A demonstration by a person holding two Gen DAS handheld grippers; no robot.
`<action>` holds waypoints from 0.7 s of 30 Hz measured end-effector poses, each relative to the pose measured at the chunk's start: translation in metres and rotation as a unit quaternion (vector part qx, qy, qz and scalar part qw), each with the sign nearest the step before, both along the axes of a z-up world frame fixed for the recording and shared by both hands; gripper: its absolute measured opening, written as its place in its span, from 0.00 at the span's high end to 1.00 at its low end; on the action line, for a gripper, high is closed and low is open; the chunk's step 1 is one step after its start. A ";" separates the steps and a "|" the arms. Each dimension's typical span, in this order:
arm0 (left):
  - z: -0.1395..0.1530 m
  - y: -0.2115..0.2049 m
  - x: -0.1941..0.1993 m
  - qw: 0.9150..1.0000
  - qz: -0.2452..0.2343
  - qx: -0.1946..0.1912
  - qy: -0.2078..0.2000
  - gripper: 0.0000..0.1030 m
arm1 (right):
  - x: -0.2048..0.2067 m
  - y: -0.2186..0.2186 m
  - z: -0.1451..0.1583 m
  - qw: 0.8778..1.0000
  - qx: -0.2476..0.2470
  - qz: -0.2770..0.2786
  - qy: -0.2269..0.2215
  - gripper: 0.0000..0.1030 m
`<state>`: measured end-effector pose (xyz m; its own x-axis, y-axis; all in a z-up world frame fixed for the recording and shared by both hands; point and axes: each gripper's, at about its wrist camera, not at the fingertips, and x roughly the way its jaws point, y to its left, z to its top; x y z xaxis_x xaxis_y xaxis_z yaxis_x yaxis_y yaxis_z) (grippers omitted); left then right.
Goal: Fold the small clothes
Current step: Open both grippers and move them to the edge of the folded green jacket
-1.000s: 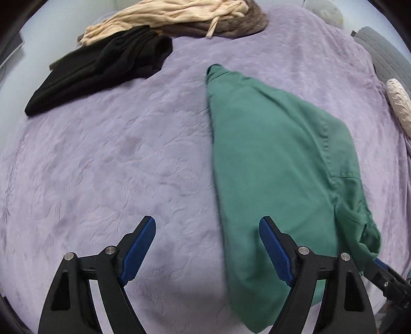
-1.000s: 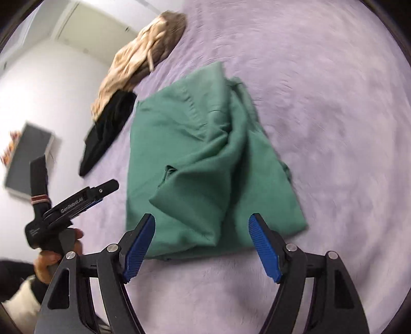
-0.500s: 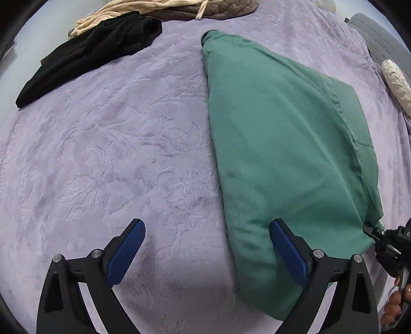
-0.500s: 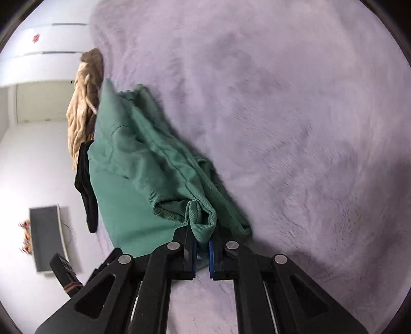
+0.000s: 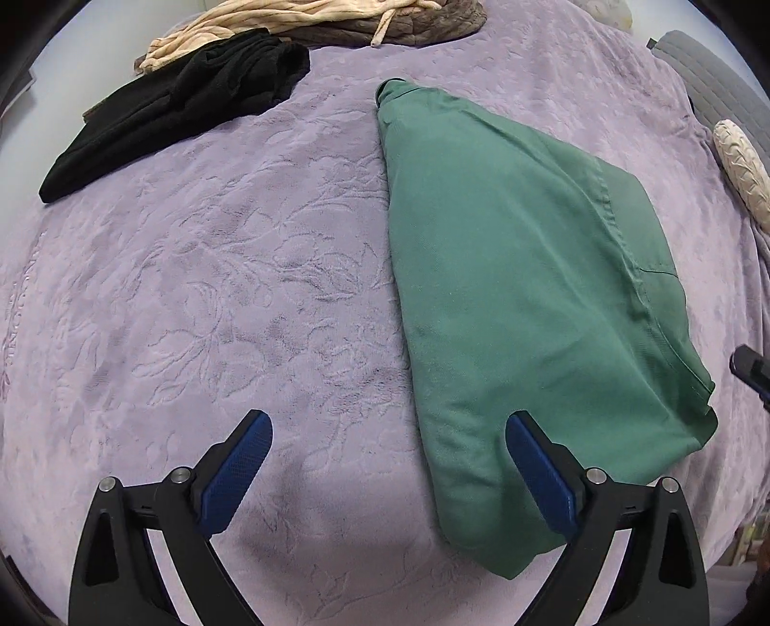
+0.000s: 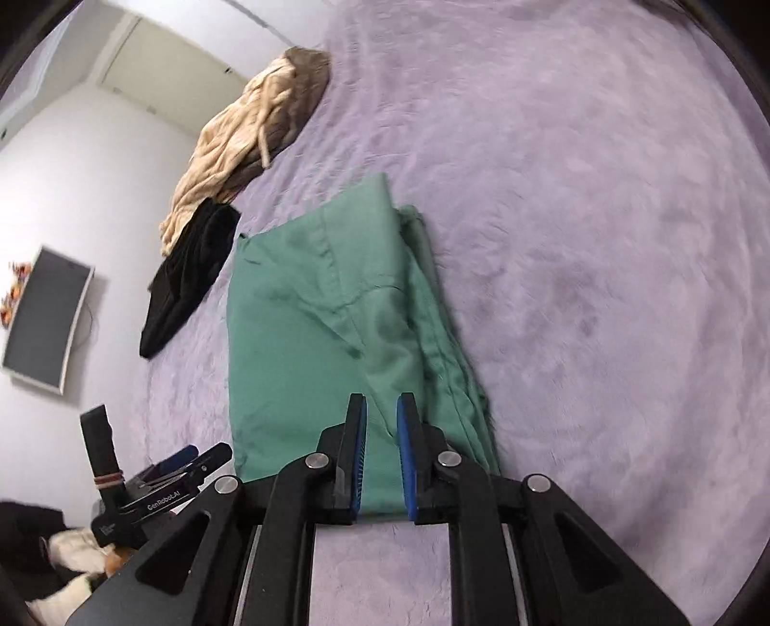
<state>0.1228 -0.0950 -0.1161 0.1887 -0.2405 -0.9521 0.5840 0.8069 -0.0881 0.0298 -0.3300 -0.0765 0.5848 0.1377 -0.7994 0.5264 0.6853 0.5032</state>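
Lying folded — green garment, lilac blanket, seemingly released

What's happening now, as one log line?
left gripper: just opened wide, empty; right gripper: jaws just opening, nothing pinched; green garment: folded on purple blanket

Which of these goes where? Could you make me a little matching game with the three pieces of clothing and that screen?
Things:
1. green garment
2. black garment
3. beige garment
4. screen

Places:
A. heaped at the far edge of the purple blanket
B. mounted on the white wall
C. folded flat on the blanket, nearest the grippers
D. stretched out long, next to the heap

Pairs: 1-C, 2-D, 3-A, 4-B
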 end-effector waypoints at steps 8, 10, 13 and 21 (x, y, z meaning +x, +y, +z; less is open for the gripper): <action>-0.025 0.007 -0.007 1.000 0.014 0.008 0.024 0.01 | 0.041 -0.013 -0.057 0.992 -0.046 0.057 0.103 0.85; -0.027 0.011 -0.007 0.999 0.019 0.003 0.035 0.01 | 0.027 -0.029 -0.077 0.993 -0.017 0.028 0.113 0.84; -0.024 0.009 -0.011 1.000 0.011 0.011 0.025 0.01 | 0.002 -0.049 -0.086 0.994 0.031 -0.023 0.100 0.61; -0.023 0.004 -0.015 0.999 0.013 0.026 0.020 0.01 | -0.015 -0.051 -0.077 0.994 0.035 -0.014 0.102 0.59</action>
